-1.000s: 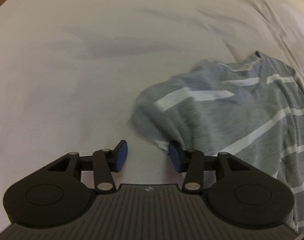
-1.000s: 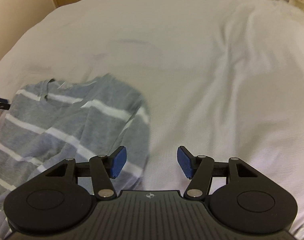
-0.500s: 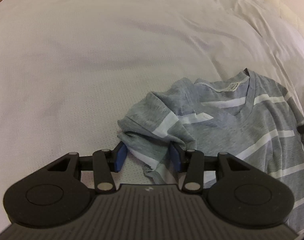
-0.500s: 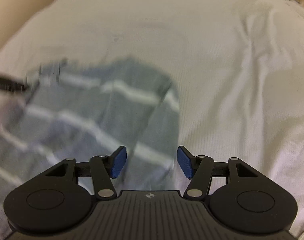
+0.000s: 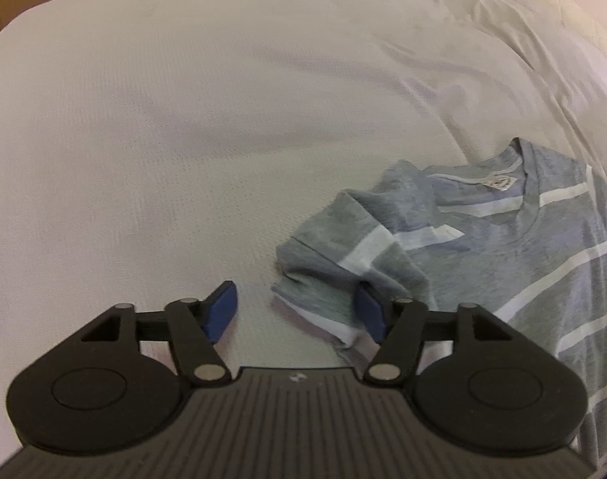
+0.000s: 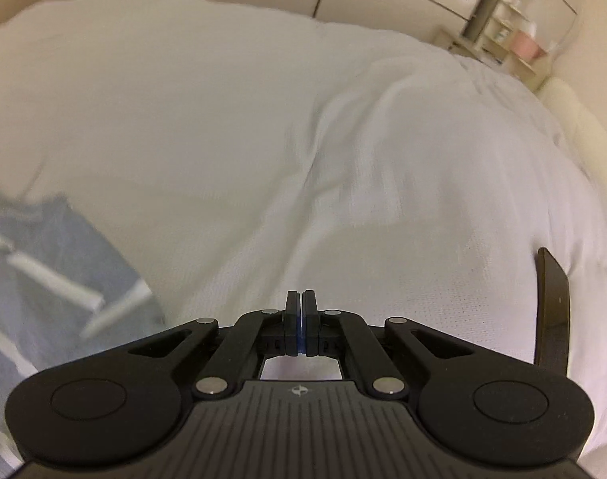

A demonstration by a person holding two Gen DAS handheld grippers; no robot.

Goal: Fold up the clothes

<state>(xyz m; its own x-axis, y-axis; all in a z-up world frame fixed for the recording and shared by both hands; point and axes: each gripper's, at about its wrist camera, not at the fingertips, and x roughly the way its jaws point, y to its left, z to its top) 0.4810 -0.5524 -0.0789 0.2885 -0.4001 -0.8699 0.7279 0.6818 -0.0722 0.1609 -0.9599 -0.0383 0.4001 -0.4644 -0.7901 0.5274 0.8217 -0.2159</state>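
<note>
1. In the left wrist view we see a gray shirt (image 5: 499, 255) with white stripes lying on the white bed (image 5: 223, 139). The shirt is on the right side of the bed, and its neck hole points away from us. One sleeve (image 5: 343, 263) is bunched up at the shirt's left edge. Our left gripper (image 5: 297, 311) is spread wide. Its right finger sits against the bunched sleeve, and its left finger is over bare bed beside the shirt.

2. In the right wrist view our right gripper (image 6: 301, 321) is pressed together with nothing between its fingers. It is over bare bed (image 6: 303, 139), to the right of the shirt (image 6: 44, 279). The shirt looks blurry here. A dark strap (image 6: 553, 311) shows further right of the gripper.
</note>
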